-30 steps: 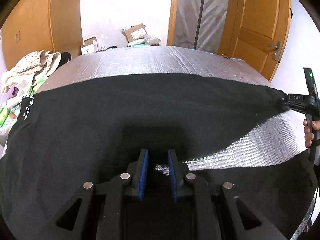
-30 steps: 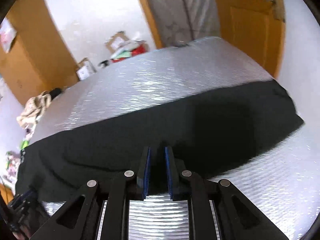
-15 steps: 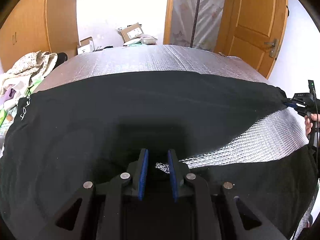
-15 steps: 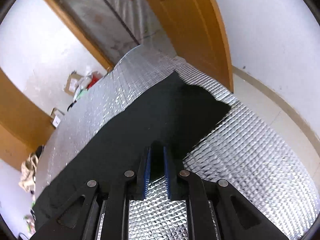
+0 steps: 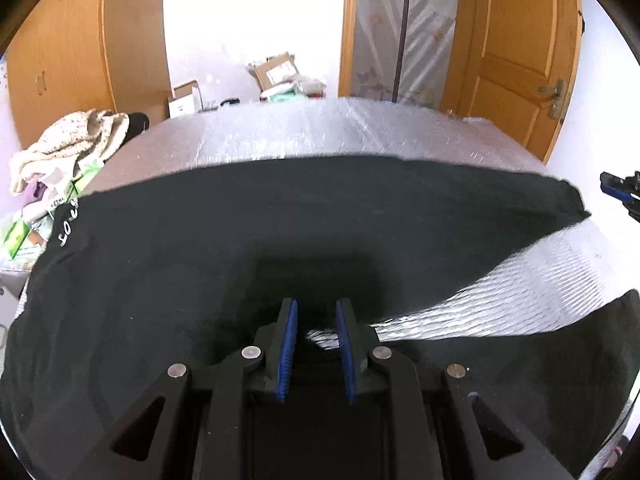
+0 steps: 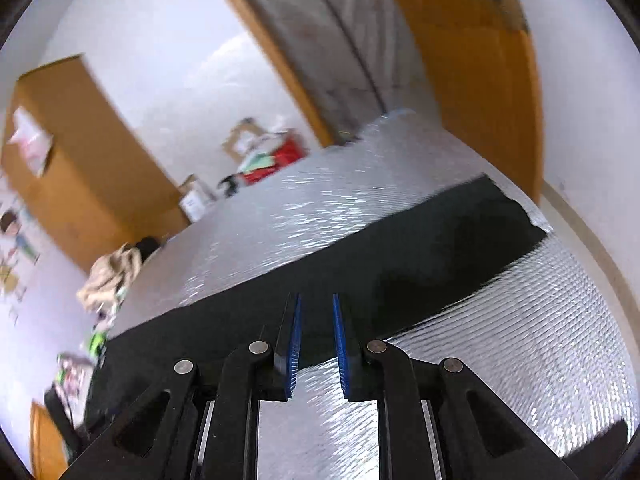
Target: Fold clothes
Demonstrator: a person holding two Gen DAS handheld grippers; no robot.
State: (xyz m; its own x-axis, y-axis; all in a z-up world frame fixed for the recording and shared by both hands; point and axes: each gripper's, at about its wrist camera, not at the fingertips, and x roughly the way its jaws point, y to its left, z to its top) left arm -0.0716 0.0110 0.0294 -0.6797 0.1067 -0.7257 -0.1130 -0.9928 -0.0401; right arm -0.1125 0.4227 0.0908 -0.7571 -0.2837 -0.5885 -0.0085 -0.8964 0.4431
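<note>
On my far left a wooden wardrobe [image 5: 60, 60] stands behind a heap of cream clothes [image 5: 72, 140] and some green packets, which crowd the left end of the desk [image 5: 340, 132]. The black garment [image 5: 280, 232] lies spread across the desk's silver quilted cover, with white lettering [image 5: 68, 226] on its left end. In the middle my left tongs [image 5: 316, 308] are spread over the garment's near edge; cloth and a patch of silver cover show in the gap, and the pads do not press on either. Beyond the desk are cardboard boxes [image 5: 276, 70], then a plastic sheet [image 5: 404, 32] over a doorway, then a wooden door [image 5: 520, 60]. My right tongs [image 6: 316, 300] have just been opening, with nothing between them, above the garment's right end. The lettering is too small to read. The garment's near part is hidden under the left tongs. The right wrist view is blurred, and the things at its left edge cannot be made out.
</note>
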